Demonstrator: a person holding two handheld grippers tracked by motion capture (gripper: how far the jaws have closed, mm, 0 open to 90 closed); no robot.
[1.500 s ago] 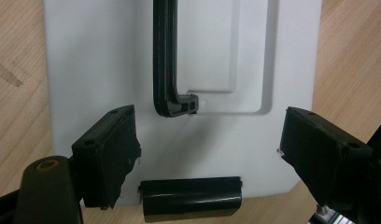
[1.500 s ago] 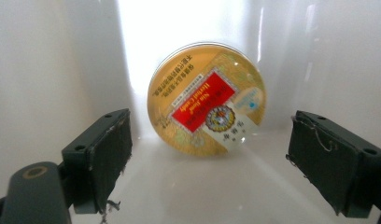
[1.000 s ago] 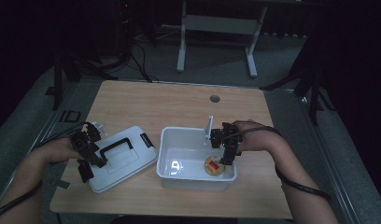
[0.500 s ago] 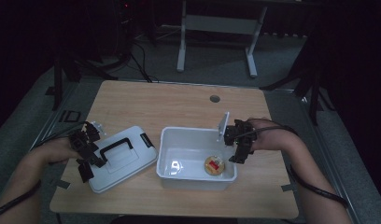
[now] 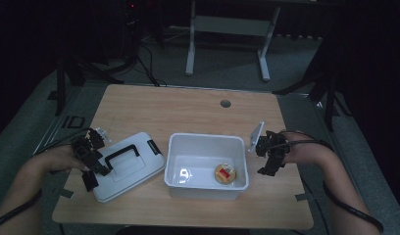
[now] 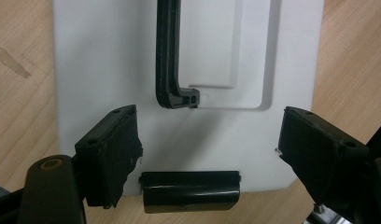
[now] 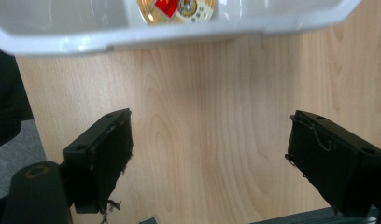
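The left gripper [image 6: 205,154] is held wide apart over the white lid [image 6: 216,140]; the right gripper [image 7: 209,158] is held apart over the table [image 7: 216,116], right of the white box [image 7: 62,39]

Right claw [image 7: 209,158] open over table [image 7: 216,116]; bin [image 7: 179,35] rim ahead.

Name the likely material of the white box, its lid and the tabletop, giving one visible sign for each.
Box: probably glossy moulded plastic, with glints on its walls. Lid: likely matte white plastic, with moulded recesses and a black handle. Table: wood or wood-look laminate, with pale grain lines.
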